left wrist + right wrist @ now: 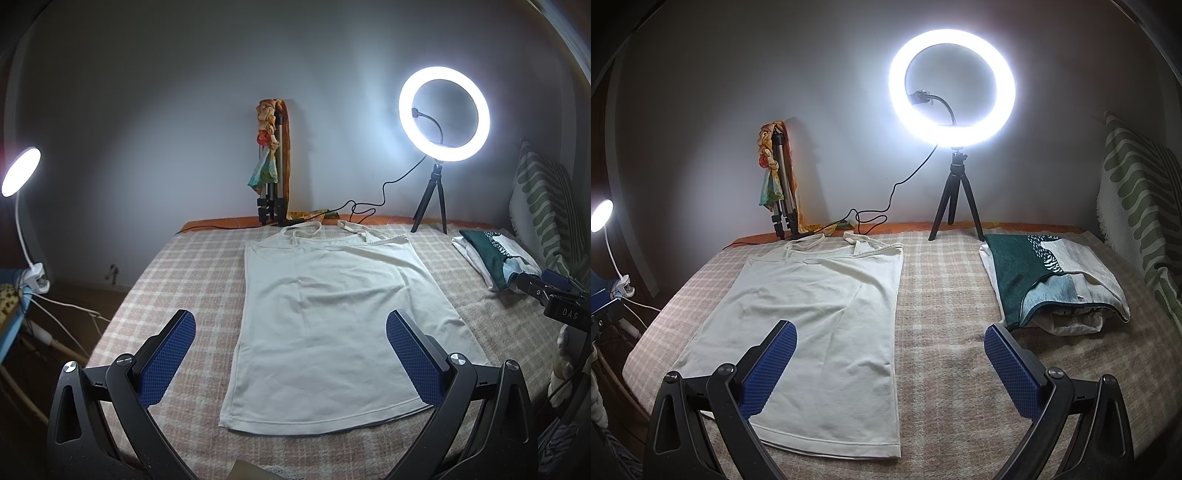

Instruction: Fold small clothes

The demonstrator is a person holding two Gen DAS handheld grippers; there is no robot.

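Left wrist view first: the left gripper (291,354) hangs with its blue pads spread wide, nothing between them, and the white strappy cotton camisole top (325,317) lies flat on the checked beige-and-pink blanket (177,280) right between and beyond the jaws. The near right corner of its hem slips out of sight behind the right-hand pad. Off past the right jaw, only a black sliver of the right gripper (554,295) pokes into frame, cut by the edge.

Over on the right wrist camera, the right gripper (889,363) is just as wide open, holding nothing. The camisole top (816,328) sits beyond the left jaw, its near left hem hidden by that pad. Beyond the right jaw rests one folded pile of green, teal and grey patterned clothes (1052,280), with white fabric tucked under it that's hard to make out.

Around the back: one glowing white ring light on a black mini tripod (952,83), its cable trailing leftwards, one folded silver tripod wrapped in a colourful scarf (779,184), one white clip-on desk lamp (600,215) far left, and one green-and-white striped cushion (1141,192) cut off at far right.
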